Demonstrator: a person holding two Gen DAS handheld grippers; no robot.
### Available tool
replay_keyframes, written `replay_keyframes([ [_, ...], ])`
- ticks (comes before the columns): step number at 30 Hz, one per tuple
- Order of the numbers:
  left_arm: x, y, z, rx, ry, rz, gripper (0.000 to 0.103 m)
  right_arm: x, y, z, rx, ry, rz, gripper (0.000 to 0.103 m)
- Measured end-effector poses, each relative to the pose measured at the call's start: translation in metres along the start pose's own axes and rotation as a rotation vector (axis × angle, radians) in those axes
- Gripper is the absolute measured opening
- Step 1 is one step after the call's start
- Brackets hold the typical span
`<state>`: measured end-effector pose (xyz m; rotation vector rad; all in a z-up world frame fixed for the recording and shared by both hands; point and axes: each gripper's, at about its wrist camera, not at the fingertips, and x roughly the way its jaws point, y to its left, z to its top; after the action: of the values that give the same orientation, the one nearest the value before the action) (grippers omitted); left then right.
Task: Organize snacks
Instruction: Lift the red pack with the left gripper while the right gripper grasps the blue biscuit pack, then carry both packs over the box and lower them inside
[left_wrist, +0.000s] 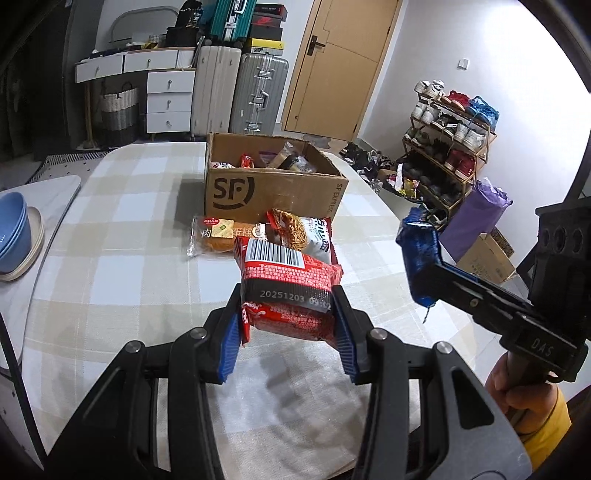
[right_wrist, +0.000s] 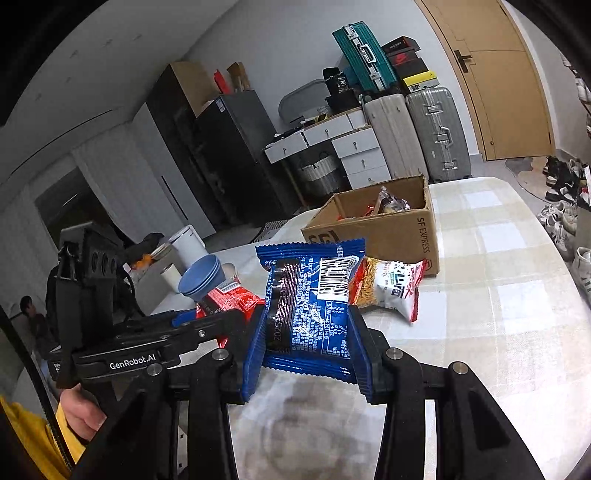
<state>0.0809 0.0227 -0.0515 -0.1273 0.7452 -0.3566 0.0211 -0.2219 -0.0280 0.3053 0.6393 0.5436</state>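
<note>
Holding one snack in each hand-held gripper, I have both packets lifted clear of the tabletop. The left hand-held gripper is clamped on a red packet, its blue pads pressing the near end across the width, barcode side up. The right hand-held gripper is clamped on a blue packet, gripped by both side edges, printed back facing me.

To do this step well, I judge I should carry each packet over the near wall of the cardboard box before letting go, one at a time so the two grippers do not meet above it. Both wrappers are glossy, soft and puffed, so they could slip or twist in the pads; I keep the squeeze steady and avoid quick swings.

Two more snacks lie on the checked cloth just in front of the box: a noodle-snack bag and an orange cake packet left of it, touching. The box already holds several packets. Blue bowls sit far left.
</note>
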Motion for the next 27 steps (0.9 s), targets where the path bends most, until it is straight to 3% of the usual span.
replay_keyframes([
  [14, 0.015, 0.011, -0.004, -0.038, 0.038, -0.010, 0.041, 0.007, 0.002, -0.003, 0.005, 0.000, 0.014, 0.042],
  [27, 0.061, 0.030, 0.002, -0.086, 0.082, 0.024, 0.041, 0.022, -0.031, -0.003, 0.066, -0.002, 0.012, 0.042],
])
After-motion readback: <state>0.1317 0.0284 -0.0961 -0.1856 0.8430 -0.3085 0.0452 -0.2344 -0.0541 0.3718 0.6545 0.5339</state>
